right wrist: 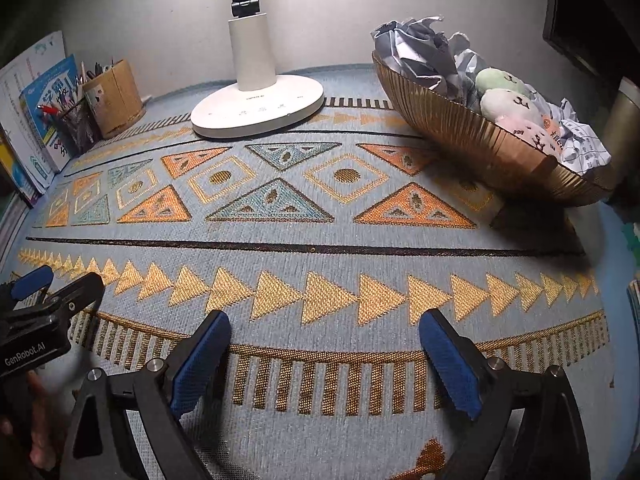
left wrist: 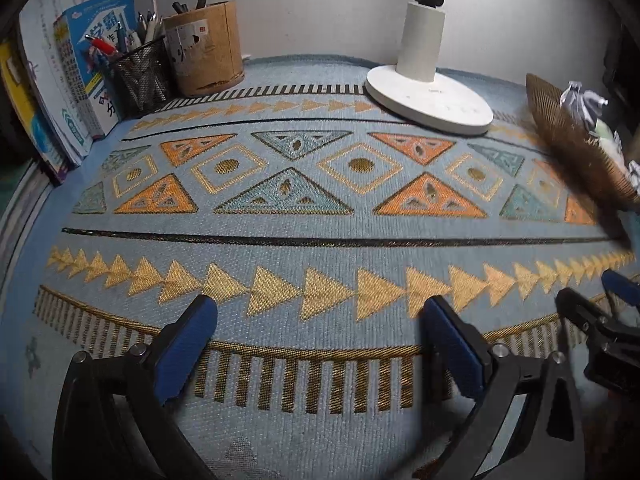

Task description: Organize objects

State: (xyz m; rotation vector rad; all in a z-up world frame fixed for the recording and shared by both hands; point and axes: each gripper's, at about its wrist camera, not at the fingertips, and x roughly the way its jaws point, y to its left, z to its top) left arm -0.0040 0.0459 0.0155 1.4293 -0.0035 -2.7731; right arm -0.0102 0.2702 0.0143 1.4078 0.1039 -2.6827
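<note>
Both the left gripper [left wrist: 320,344] and the right gripper [right wrist: 325,354] hover with jaws spread wide, nothing between them but the patterned mat [right wrist: 320,248] on the bench. The bowl [right wrist: 460,132] (crumpled paper and plush toys inside) sits beyond the right jaws, off to their right.

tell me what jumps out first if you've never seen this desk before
The patterned blue mat with orange and gold triangles fills the whole desk. Toward the back stands a white lamp base, and on the right a ribbed golden bowl holds crumpled paper and small plush toys. Nearest the cameras, the left gripper and right gripper hover open over the mat, holding nothing.
</note>
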